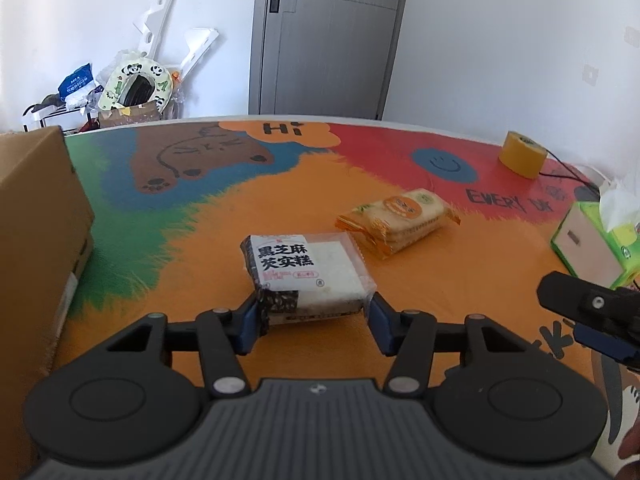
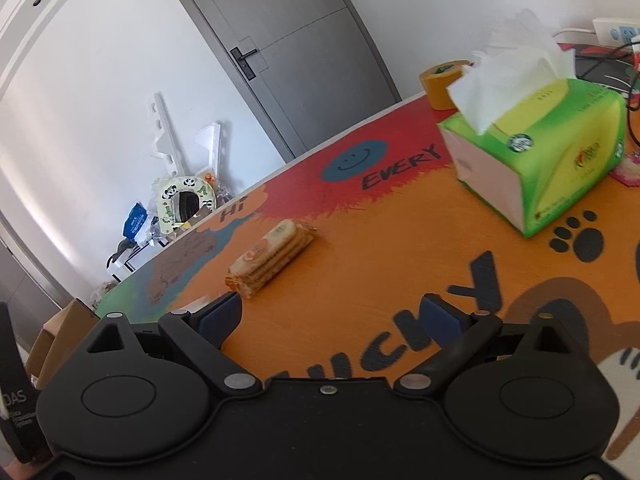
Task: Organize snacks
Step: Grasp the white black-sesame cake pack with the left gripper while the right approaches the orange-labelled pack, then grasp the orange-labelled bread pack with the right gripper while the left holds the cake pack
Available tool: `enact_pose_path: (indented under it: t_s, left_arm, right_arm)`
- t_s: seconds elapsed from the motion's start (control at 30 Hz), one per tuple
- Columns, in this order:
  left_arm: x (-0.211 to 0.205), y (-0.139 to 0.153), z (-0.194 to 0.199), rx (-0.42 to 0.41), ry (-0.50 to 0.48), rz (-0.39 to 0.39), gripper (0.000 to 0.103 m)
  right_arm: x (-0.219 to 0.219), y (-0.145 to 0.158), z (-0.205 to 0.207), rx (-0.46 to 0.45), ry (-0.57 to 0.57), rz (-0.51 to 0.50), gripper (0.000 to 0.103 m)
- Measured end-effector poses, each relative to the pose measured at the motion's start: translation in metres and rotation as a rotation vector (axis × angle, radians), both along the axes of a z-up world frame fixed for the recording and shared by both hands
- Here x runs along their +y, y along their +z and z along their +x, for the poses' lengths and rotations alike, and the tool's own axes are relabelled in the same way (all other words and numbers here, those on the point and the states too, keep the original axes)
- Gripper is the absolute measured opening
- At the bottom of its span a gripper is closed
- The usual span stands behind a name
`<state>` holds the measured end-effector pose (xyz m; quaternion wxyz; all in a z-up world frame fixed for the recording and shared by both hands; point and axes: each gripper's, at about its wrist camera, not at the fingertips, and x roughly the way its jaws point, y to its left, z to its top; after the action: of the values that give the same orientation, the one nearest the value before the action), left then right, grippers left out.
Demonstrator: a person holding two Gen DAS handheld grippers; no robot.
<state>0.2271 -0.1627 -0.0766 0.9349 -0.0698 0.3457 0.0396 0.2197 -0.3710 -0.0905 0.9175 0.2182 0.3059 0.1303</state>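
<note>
A clear-wrapped black sesame cake pack (image 1: 308, 276) with black Chinese lettering lies on the colourful table mat (image 1: 224, 224). My left gripper (image 1: 316, 316) has its blue pads on either side of the pack's near end, touching it. An orange cracker pack (image 1: 400, 220) lies just beyond, to the right; it also shows in the right wrist view (image 2: 272, 256). My right gripper (image 2: 332, 316) is open and empty above the mat, the cracker pack ahead to its left. Its finger (image 1: 592, 320) shows at the right edge of the left wrist view.
A cardboard box (image 1: 36, 240) stands at the table's left edge. A green tissue box (image 2: 540, 152) stands on the right, with a yellow tape roll (image 1: 522, 154) behind it. Cables and a power strip (image 2: 616, 32) lie at the far right. A grey door (image 1: 324, 36) is behind.
</note>
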Motion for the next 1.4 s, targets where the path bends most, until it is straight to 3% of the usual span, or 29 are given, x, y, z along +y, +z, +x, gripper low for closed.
enact_pose_path:
  t_s: [0.7, 1.23, 1.33, 1.4]
  left_arm:
    - [0.055, 0.032, 0.003, -0.116, 0.118, -0.095, 0.054]
    - [0.062, 0.017, 0.012, -0.102, 0.126, -0.12, 0.054]
    - [0.062, 0.015, 0.013, -0.09, 0.129, -0.119, 0.054]
    - [0.063, 0.014, 0.014, -0.084, 0.137, -0.12, 0.054]
  right_arm:
    - [0.075, 0.008, 0.06, 0.03, 0.119, -0.02, 0.087]
    - [0.105, -0.002, 0.106, 0.067, -0.005, -0.156, 0.087]
    - [0.109, -0.003, 0.102, 0.054, -0.008, -0.229, 0.072]
    - [0.105, -0.002, 0.098, 0.054, -0.012, -0.243, 0.055]
